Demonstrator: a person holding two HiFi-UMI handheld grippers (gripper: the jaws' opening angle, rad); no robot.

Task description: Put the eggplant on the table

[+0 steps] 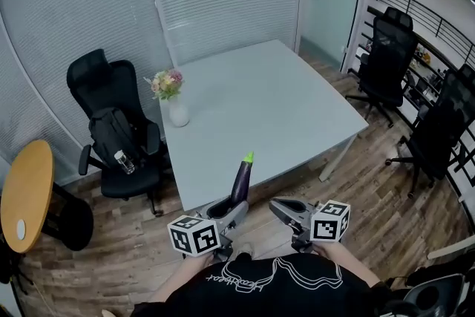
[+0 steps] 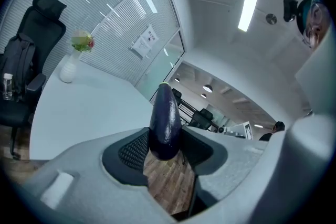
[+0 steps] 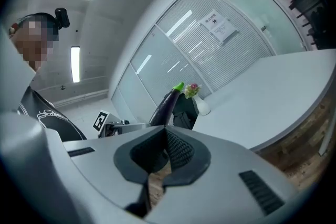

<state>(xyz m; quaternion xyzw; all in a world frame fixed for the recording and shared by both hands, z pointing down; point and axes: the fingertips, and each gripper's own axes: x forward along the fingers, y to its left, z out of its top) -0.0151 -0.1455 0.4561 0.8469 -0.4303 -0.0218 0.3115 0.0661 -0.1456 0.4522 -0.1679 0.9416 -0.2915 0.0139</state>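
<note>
**Eggplant held in our left tongs, short of the table**

We hold the eggplant in our left tongs, whose pads press its rounded lower end from both sides. It stands nearly upright with its green tip on top. It is in the air at the near edge of the table and does not rest on the top. Our right tongs are just beside the left, closed with nothing between them. At the table's far left corner stands a white vase of flowers, and a black office chair is beside that corner.
</note>
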